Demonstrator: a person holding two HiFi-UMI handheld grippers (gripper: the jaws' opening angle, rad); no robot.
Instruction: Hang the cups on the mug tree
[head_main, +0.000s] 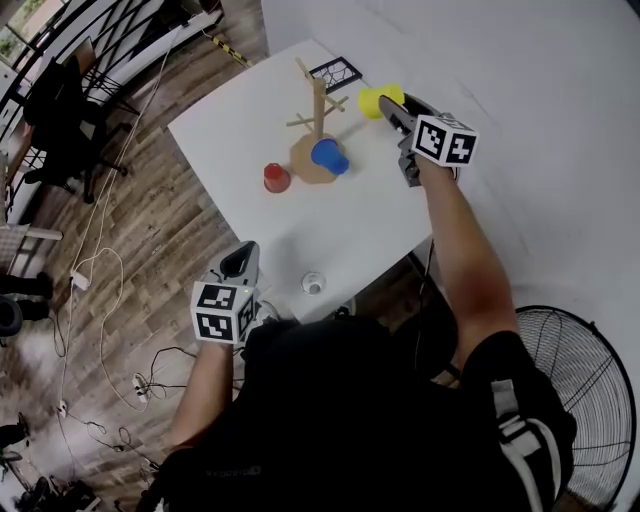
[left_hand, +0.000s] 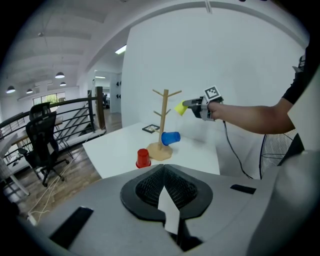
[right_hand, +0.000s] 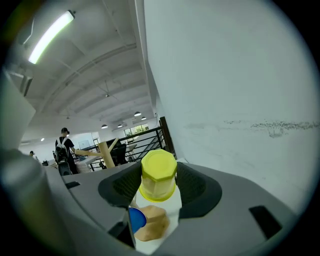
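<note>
**A:** The right claw (right_hand: 159, 186): what has it got?

**B:** It is clamped on the yellow cup (right_hand: 159, 174), one pad on each side of the cup's wall, and holds it up in the air. The left claw (left_hand: 162, 175) is pressed together with nothing in it. It sits low at 7 o'clock in the head view, well apart from the work.

**A:** And the layout, biggest thing first?

**B:** There's a white table (head_main: 250, 130), with the wooden mug tree (head_main: 318, 110) standing toward its 12 o'clock end on a round base (head_main: 304, 160). The yellow cup is at 2 o'clock from the trunk, near the tip of a free peg (head_main: 337, 101) but not on it. The blue cup (head_main: 329, 156) lies on its side at 5 o'clock from the trunk and seems to hang from a low peg. The red cup (head_main: 276, 178) stands mouth down on the table at 8 o'clock, just beside the base.

**A:** So how should this hang go?

**B:** I'd say the step is lining the cup up with that peg. I can't tell for sure which way the mouth faces, so check that first and turn it toward the peg tip. The pegs slant upward, so bring the cup in along that slant rather than flat. Don't knock the trunk, because the tree looks light enough to tip. Keep the grip firm until the peg is deep inside the cup. Then let go gently and draw back toward 3 o'clock.
</note>
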